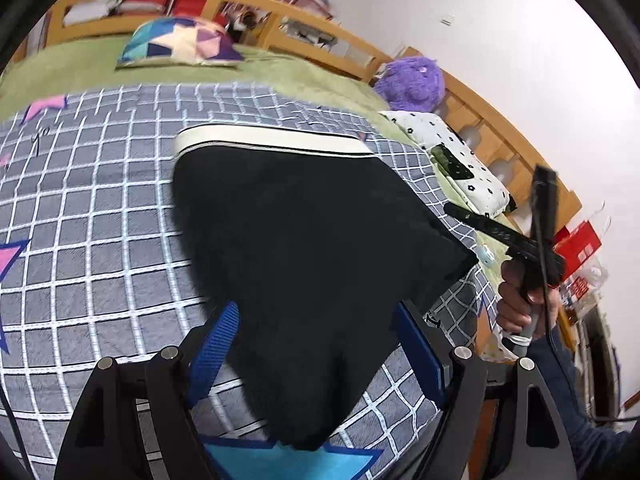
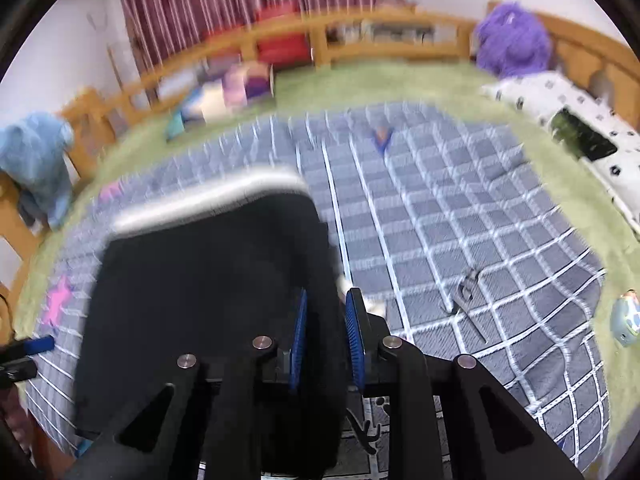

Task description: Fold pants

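The black cloth pants (image 1: pixel 304 248) with a white waistband lie on the grey checked quilt (image 1: pixel 100 208). The left claw (image 1: pixel 316 344) stands open around their near end; the right claw (image 2: pixel 326 336) stands narrowly apart at their edge, not pressing.

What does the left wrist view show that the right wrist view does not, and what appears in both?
Only the left wrist view shows a hand holding the other tool, and a red box.

Only the right wrist view shows a light blue cloth draped over the wooden rail, and scissors on the quilt.

Both show the black pants with their white waistband, the checked quilt, the purple plush toy and the patterned cushion.
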Demonstrator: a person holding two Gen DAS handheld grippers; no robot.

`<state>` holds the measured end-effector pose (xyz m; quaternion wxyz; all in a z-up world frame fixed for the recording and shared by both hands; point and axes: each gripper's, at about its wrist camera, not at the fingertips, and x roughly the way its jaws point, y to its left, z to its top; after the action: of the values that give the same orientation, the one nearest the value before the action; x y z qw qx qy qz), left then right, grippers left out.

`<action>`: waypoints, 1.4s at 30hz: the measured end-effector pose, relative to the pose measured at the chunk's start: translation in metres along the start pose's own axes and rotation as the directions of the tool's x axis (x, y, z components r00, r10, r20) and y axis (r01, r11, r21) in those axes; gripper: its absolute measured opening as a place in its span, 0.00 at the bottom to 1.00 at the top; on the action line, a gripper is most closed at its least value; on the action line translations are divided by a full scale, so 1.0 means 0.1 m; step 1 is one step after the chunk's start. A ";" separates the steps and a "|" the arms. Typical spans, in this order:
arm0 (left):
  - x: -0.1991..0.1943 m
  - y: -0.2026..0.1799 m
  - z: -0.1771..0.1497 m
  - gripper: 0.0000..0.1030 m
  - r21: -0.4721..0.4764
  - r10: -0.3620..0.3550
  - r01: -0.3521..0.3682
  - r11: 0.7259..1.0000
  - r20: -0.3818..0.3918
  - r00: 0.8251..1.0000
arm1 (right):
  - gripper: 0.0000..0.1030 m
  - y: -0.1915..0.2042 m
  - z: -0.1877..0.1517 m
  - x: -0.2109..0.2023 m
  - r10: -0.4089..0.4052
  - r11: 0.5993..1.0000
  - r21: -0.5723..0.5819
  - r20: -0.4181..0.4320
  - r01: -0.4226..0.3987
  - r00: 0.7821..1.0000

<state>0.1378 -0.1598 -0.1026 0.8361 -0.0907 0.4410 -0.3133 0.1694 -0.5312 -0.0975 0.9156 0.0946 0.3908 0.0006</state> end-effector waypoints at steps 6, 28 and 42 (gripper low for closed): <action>0.72 0.06 -0.43 0.77 0.015 0.170 -0.171 0.985 -0.209 0.963 | 0.20 0.15 -0.51 0.33 -0.042 0.995 -0.096 -0.081 0.034 0.996; 0.95 0.83 0.08 0.75 -0.189 -0.076 0.063 0.980 -0.062 0.995 | 0.64 -0.26 -0.03 1.23 0.336 0.942 0.078 -0.257 -0.327 0.906; 0.23 0.75 0.55 0.23 -0.088 -0.032 0.026 0.996 -0.069 0.997 | 0.23 0.51 0.04 0.43 0.294 0.955 0.086 -0.145 -0.284 0.945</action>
<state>0.2236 -0.1213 -0.1176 0.8108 -0.1221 0.4820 -0.3088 0.2060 -0.4784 -0.1166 0.8686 0.1799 0.4431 0.1297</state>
